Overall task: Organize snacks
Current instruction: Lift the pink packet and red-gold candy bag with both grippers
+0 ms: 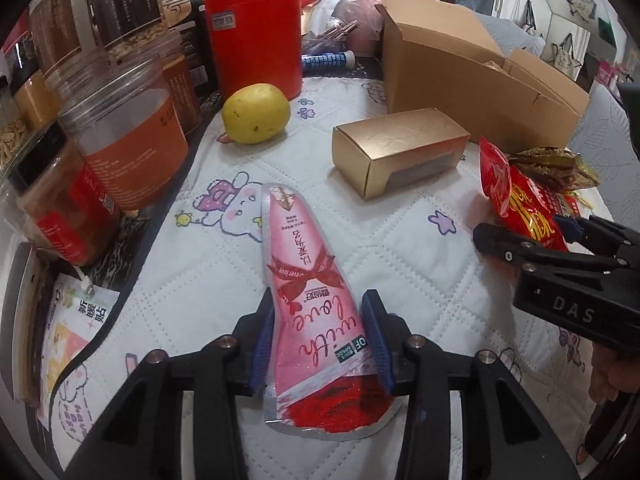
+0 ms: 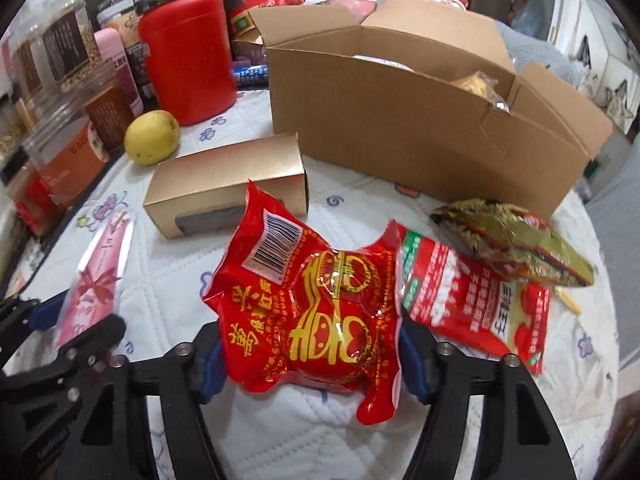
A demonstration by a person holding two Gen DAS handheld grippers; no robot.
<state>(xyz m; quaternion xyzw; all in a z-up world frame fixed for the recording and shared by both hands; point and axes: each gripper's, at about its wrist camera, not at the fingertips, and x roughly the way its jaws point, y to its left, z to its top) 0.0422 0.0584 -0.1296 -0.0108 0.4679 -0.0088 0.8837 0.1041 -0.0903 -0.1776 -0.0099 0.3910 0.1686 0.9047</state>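
Note:
A pink snack packet (image 1: 308, 280) printed "with love" lies lengthwise between the blue pads of my left gripper (image 1: 319, 300), which is shut on its sides above the white quilted cloth (image 1: 400, 240). In the right wrist view a red packet with gold characters (image 2: 312, 312) sits between the pads of my right gripper (image 2: 310, 344), and both pads press on its edges. The right gripper (image 1: 524, 232) shows at the right edge of the left wrist view, and the left gripper (image 2: 78, 320) with the pink packet (image 2: 100, 276) at the lower left of the right wrist view.
An open cardboard box (image 2: 400, 128) with snacks inside stands at the back right, a gold box (image 2: 224, 184) in front of it. A red-and-white packet (image 2: 472, 300) and a green-gold packet (image 2: 516, 240) lie to the right. A yellow fruit (image 1: 256, 114), a red canister (image 1: 256, 32) and several jars (image 1: 128, 132) line the left.

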